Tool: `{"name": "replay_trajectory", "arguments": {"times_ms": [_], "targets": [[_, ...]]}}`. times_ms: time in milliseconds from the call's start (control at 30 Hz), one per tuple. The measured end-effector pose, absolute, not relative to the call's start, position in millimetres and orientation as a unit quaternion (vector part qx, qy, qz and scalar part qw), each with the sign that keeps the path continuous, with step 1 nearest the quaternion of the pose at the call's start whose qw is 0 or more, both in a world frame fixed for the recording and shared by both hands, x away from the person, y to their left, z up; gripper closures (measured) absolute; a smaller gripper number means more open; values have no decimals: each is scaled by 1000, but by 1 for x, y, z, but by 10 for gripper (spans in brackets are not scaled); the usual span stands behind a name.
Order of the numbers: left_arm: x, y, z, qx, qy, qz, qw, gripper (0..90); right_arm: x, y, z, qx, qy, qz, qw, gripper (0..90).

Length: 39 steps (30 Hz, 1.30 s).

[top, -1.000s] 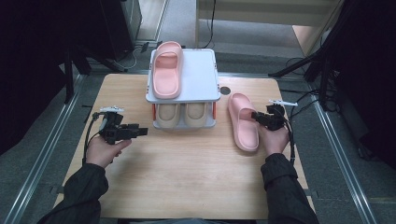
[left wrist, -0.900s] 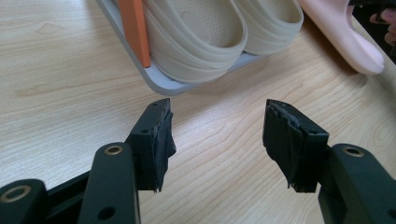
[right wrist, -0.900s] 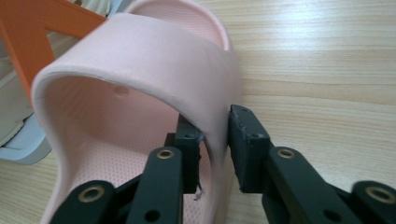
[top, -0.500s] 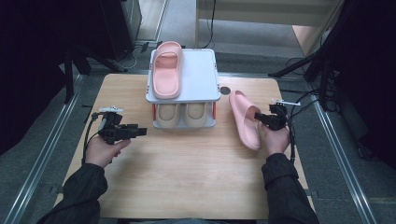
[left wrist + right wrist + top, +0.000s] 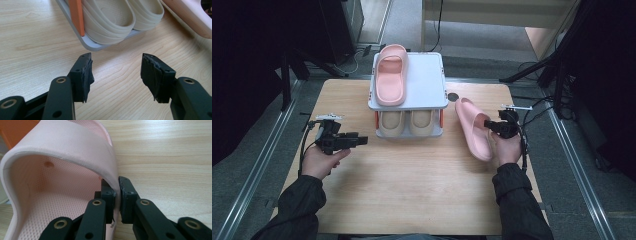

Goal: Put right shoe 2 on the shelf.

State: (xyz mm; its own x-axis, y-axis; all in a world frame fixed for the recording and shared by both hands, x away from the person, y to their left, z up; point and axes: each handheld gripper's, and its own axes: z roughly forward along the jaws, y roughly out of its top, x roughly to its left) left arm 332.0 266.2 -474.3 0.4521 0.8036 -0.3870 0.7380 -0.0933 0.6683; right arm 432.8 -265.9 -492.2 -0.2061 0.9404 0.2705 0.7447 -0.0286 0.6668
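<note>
A pink slipper (image 5: 474,131) stands tilted on its edge on the table to the right of a white two-tier rack (image 5: 427,82). My right gripper (image 5: 488,125) is shut on it. In the right gripper view the jaws (image 5: 117,182) have just closed and pinch the right side of the pink slipper's strap (image 5: 75,147). A matching pink slipper (image 5: 390,75) lies on the rack's top. Two beige slippers (image 5: 407,122) sit on the lower shelf. My left gripper (image 5: 362,140) rests left of the rack, open and with nothing in it (image 5: 116,61), facing the beige slippers (image 5: 110,20).
The wooden table (image 5: 412,190) has free room in front of the rack. An orange post (image 5: 77,15) marks the rack's near corner. Metal rails run along both table sides, with dark stands and cables beyond.
The right-hand pink slipper went from lying flat to tilted up on its edge, with the right gripper closed on its strap. The left gripper has stayed put.
</note>
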Motion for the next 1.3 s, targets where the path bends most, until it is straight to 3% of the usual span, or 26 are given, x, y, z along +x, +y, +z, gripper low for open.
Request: {"name": "replay_trajectory", "arguments": {"times_ms": [300,800,1300], "targets": [[332,263,-474,740,519,35,425,427,438,-271,-466,613,686,363,147,849],[332,262,-474,742,519,36,423,425,458,-263,-393,599,688,379,156,843],[333,266,-472,740,515,39,432,436,486,-201,-330,569,702,395,167,838]]}}
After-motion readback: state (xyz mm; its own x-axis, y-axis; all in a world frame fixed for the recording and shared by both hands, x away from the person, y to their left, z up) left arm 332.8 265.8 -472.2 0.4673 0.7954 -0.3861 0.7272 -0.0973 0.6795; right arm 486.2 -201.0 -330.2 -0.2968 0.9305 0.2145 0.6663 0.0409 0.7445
